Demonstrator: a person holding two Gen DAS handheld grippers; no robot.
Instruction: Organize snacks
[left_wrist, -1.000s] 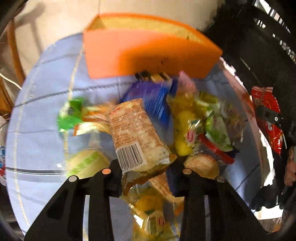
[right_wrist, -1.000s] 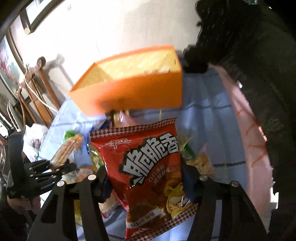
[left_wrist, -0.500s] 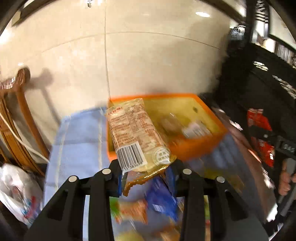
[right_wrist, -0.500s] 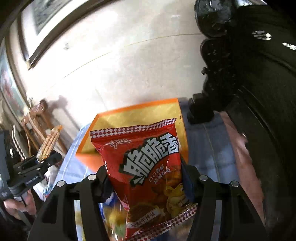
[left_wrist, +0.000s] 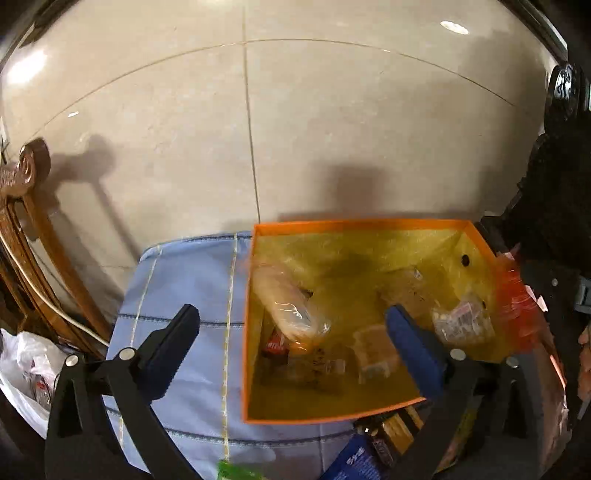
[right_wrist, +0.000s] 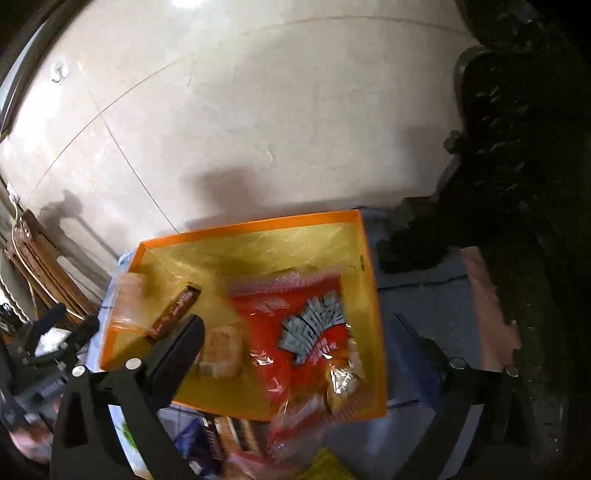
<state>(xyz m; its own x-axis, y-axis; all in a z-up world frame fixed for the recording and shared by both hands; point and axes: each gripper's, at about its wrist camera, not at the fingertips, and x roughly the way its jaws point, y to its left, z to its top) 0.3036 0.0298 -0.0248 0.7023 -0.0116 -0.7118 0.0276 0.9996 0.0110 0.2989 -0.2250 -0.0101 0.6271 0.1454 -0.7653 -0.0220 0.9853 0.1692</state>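
An orange box (left_wrist: 246, 332) with a yellow inside stands on the blue cloth (left_wrist: 184, 280); it also shows in the right wrist view (right_wrist: 375, 314). My left gripper (left_wrist: 291, 332) is open above its near left edge, and the pale packet (left_wrist: 288, 302), blurred, is dropping into the box. My right gripper (right_wrist: 295, 343) is open above the box, and the red chip bag (right_wrist: 303, 332), blurred, is falling in over its right side. Several small snacks lie inside, among them a brown bar (right_wrist: 173, 310) and a wrapped cake (right_wrist: 221, 350).
More snack packets (left_wrist: 369, 454) lie on the cloth in front of the box. A wooden chair (left_wrist: 33, 266) and a white plastic bag (left_wrist: 26, 369) are at the left. Dark carved furniture (right_wrist: 517, 184) stands at the right, a tiled wall (left_wrist: 258, 129) behind.
Both grippers rose over the orange box and opened. The pale packet left the left gripper and the red chip bag left the right; both are dropping into the box.
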